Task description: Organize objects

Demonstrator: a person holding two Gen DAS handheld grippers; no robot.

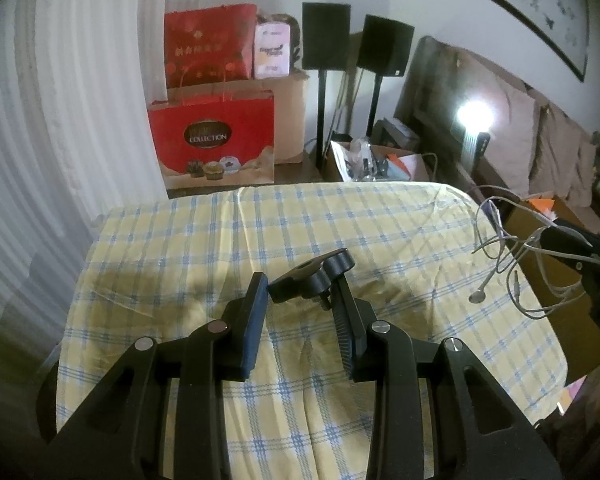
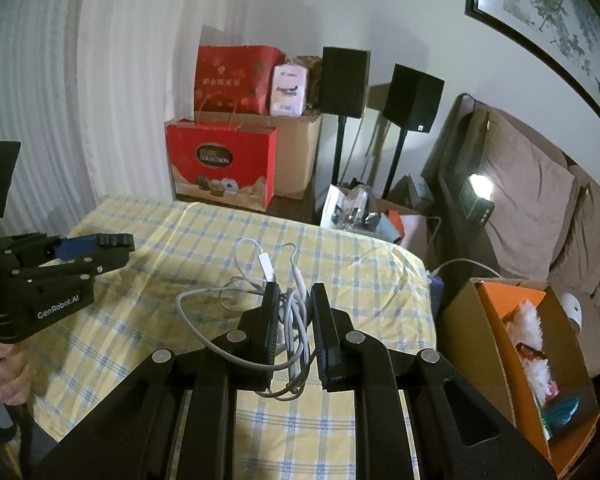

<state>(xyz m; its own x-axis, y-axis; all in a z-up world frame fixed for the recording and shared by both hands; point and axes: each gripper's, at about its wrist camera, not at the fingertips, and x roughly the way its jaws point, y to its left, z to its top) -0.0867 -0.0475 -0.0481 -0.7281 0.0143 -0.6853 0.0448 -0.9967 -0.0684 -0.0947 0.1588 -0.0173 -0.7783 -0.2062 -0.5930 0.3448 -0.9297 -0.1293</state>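
Two grippers are hovering over a worktop [image 1: 204, 236] draped in a yellow and blue checked cloth. The left gripper [image 1: 300, 280] is holding a black clamp [image 1: 310, 274], a flat piece with round knobs and a small screw underneath. The part is sitting at the tips of the fingers [image 1: 256, 312], touching the right one; a gap is showing toward the left one, so I cannot tell how firmly they are gripping it. From the right wrist view the same gripper [image 2: 112, 250] is floating above the left side of the worktop with the black piece at its tip, and a hand [image 2: 4, 376] is wrapping around its handle.

The right gripper [image 2: 296, 296] is clenching a tangled grey cable [image 2: 236, 280], the strands running between its narrowed fingers [image 2: 272, 320] and looping out over the cloth ahead. In the left wrist view that cable [image 1: 496, 256] is dangling at the right edge of the worktop, an earbud [image 1: 477, 295] hanging low from it.

An open cardboard box [image 2: 456, 320] with an orange lining is standing just beside the worktop on the right. Beyond the far edge, red gift bags [image 2: 224, 168] are leaning against the wall beside two black speakers [image 2: 344, 82] on stands.
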